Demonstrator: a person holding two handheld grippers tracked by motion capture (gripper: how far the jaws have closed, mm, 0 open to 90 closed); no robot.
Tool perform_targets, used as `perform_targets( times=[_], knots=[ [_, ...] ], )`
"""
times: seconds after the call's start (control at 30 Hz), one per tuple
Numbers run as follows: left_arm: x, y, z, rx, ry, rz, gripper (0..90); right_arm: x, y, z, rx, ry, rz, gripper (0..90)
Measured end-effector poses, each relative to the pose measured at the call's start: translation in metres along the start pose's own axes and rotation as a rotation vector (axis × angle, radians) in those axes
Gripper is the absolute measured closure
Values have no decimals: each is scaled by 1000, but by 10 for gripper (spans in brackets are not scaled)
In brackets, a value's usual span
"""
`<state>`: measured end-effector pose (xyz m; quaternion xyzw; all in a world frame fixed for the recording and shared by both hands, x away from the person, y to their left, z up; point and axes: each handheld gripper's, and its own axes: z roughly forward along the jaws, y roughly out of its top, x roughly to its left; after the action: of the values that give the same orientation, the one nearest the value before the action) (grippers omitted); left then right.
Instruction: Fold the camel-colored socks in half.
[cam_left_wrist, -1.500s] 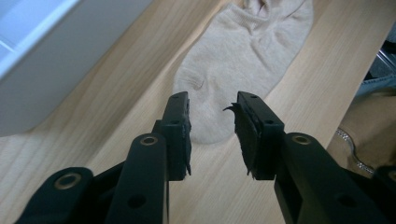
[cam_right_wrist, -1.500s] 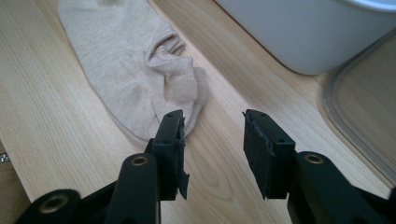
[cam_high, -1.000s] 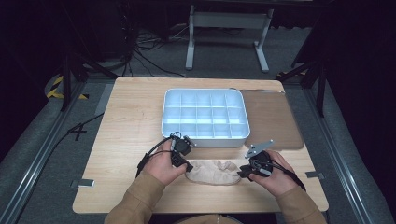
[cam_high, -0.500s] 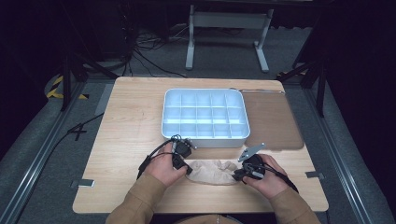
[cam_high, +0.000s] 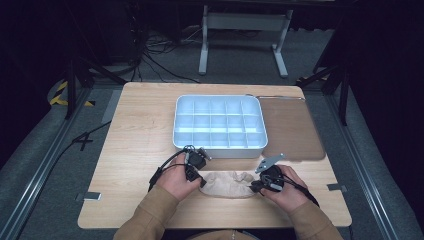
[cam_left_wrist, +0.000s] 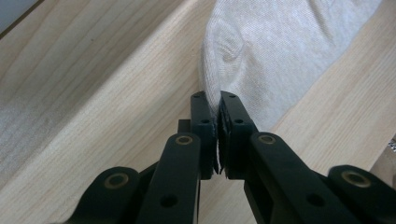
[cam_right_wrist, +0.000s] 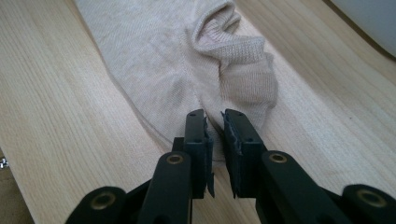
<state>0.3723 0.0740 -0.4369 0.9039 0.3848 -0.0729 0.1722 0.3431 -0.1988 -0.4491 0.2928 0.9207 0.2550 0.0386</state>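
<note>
A beige sock (cam_high: 227, 184) lies flat near the front edge of the wooden table (cam_high: 140, 130). My left gripper (cam_high: 200, 181) is at its left end. In the left gripper view the jaws (cam_left_wrist: 214, 95) have just been closing and now pinch the edge of the sock (cam_left_wrist: 280, 46). My right gripper (cam_high: 254, 187) is at the sock's right end. In the right gripper view its jaws (cam_right_wrist: 215, 114) have been closing too. A narrow gap still shows between them, and they straddle the sock's (cam_right_wrist: 159, 56) edge below the ribbed cuff (cam_right_wrist: 243, 60).
A pale blue tray (cam_high: 220, 151) with several empty compartments stands just behind the hands. A brown mat (cam_high: 292, 127) lies to its right. Bare wood stretches to the left of the tray. Dark floor, cables and a metal stand lie beyond the table.
My right hand has shifted a little left, up to the sock's right end. My left hand has stayed at the sock's left end.
</note>
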Motion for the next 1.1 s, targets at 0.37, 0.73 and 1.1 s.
perform_targets(
  times=[0.37, 0.73, 1.1],
  knots=[
    [-1, -5, -15, -29, -30, -27, 857, 10, 8, -6, -83, 11, -37, 841],
    [-4, -13, -20, -18, -40, -45, 858, 29, 30, 9, -175, 43, -122, 893],
    [-6, -20, -21, -33, -48, -55, 858, 31, 51, 35, -241, 29, -136, 896]
  ],
)
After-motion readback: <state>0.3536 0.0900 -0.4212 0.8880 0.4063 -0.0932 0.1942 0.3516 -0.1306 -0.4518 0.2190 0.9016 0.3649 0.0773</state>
